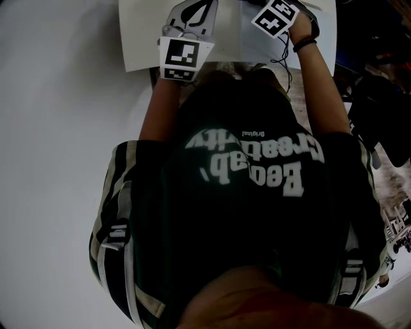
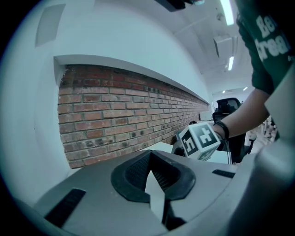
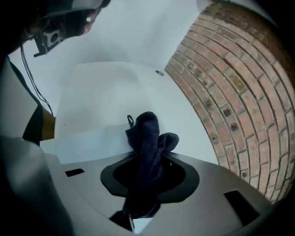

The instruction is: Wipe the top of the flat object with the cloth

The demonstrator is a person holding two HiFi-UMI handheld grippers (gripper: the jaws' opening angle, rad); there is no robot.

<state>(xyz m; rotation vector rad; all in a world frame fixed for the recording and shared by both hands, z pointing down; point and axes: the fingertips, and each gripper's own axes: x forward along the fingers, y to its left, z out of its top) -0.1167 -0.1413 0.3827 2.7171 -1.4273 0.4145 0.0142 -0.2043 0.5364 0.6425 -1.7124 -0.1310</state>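
The flat object is a white board (image 1: 142, 37) at the top of the head view; in the right gripper view it spreads pale below the jaws (image 3: 101, 94). A dark blue terry cloth (image 3: 148, 133) with a small loop stands bunched up out of my right gripper (image 3: 147, 154), which is shut on it a little above the board. In the head view only that gripper's marker cube (image 1: 277, 16) shows. My left gripper (image 1: 194, 11) hovers over the board's near part, its tips meeting with nothing between them. Its own view looks level at a brick wall.
A brick wall (image 2: 120, 110) runs along the far side of the white surface. The person's dark green shirt (image 1: 250, 193) fills most of the head view. A black cable (image 3: 32, 87) hangs at the left. Dark furniture (image 1: 379, 96) stands at the right.
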